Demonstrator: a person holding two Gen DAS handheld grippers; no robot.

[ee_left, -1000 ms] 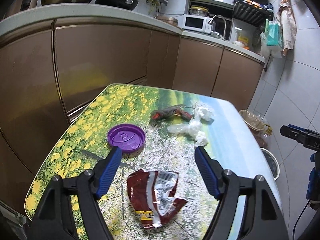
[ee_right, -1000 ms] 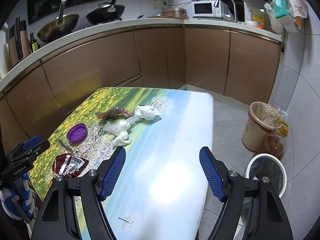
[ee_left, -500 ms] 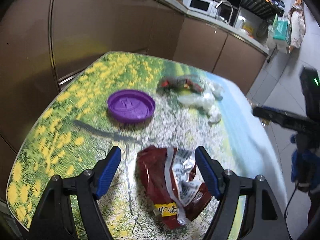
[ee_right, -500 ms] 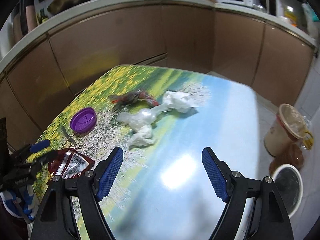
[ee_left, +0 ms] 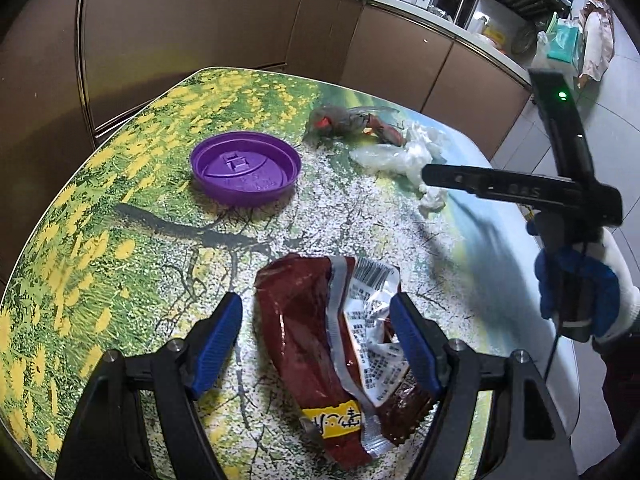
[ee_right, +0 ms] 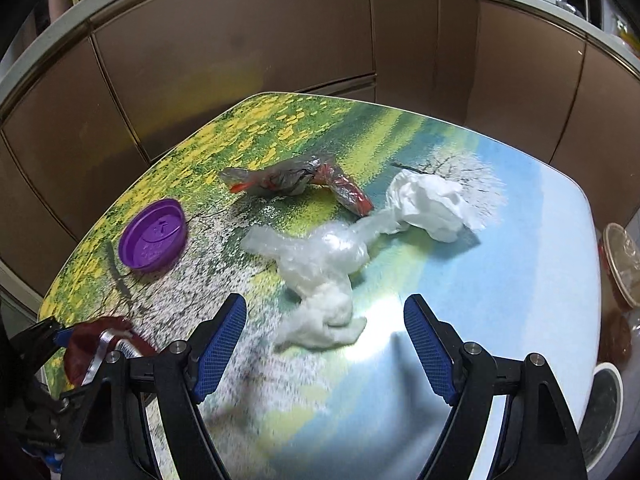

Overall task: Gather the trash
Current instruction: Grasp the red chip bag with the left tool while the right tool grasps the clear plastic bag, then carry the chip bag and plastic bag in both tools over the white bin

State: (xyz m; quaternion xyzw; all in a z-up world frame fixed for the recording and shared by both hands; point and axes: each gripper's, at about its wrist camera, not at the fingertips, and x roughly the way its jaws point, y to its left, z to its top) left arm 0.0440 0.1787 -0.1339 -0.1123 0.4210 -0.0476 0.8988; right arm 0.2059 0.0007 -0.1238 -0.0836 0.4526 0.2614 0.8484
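A crumpled dark red snack bag point(ee_left: 340, 344) lies on the flower-print table point(ee_left: 120, 208). My left gripper point(ee_left: 318, 340) is open, its blue fingers on either side of the bag, low over it. A purple lid point(ee_left: 245, 171), a grey-red wrapper point(ee_left: 348, 120) and clear plastic with white tissue point(ee_left: 404, 156) lie farther off. In the right wrist view my right gripper point(ee_right: 326, 336) is open, just above the near white tissue wad point(ee_right: 324, 316). Beyond lie clear plastic point(ee_right: 320, 248), a white tissue point(ee_right: 432, 208), the wrapper point(ee_right: 296, 180) and the lid point(ee_right: 154, 236).
Brown kitchen cabinets point(ee_right: 240, 48) curve behind the table. A lined waste bin point(ee_right: 620, 260) and a round white-rimmed object point(ee_right: 604, 412) stand on the floor to the right of the table. The right gripper's body point(ee_left: 520, 188) hangs over the table's right side.
Both grippers have moved forward and down. The left one now straddles the red snack bag. The right one has closed in on the white tissue wad.
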